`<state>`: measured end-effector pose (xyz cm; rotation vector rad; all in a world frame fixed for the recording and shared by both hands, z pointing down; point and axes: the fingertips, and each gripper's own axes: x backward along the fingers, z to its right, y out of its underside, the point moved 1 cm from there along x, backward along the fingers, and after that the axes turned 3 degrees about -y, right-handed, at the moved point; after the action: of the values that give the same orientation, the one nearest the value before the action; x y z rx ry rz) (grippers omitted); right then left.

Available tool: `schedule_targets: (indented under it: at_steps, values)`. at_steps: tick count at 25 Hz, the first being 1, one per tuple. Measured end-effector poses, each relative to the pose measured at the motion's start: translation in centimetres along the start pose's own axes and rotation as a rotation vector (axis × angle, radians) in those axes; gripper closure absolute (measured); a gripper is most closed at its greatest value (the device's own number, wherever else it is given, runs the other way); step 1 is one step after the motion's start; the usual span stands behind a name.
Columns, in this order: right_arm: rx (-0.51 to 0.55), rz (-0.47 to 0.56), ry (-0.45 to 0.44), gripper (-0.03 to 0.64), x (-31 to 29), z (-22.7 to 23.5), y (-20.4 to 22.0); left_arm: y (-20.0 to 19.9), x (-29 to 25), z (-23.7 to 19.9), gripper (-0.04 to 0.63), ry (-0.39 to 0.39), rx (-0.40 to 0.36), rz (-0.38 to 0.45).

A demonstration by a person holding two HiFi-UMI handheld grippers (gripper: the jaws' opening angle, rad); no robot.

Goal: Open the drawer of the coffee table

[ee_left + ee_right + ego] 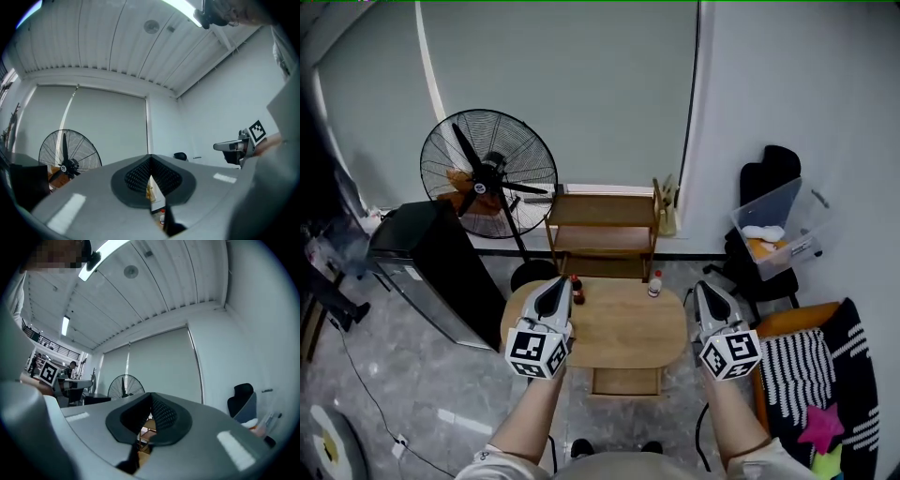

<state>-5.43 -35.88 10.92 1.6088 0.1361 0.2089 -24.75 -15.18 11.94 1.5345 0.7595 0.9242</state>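
Light-wood coffee table (619,330) — black fan (487,174)

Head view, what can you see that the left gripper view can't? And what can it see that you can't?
Only the head view shows the grey floor, the striped cushion with its pink star, and the clear box. Only the left gripper view shows the ribbed ceiling and its long light. Both show the big black fan, the left tongs closed together, and the right tongs.
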Motion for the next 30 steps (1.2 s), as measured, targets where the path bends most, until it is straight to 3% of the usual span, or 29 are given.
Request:
schedule_targets:
  at_steps: [4,18,30]
  values:
    - [-0.007,-0.013,-0.020,0.612,-0.6,-0.4,0.0,-1.1,0.0,-0.1,0.595,-0.010,-0.006,0.018]
    - [0.035,-0.047,0.080,0.612,-0.4,2.7,0.4,1.1,-1.0,-0.8,0.597,-0.044,0.026,-0.039]
    - [0.050,-0.057,0.097,0.612,0.4,2.9,0.8,1.3,-0.9,-0.6,0.597,-0.046,0.028,-0.046]
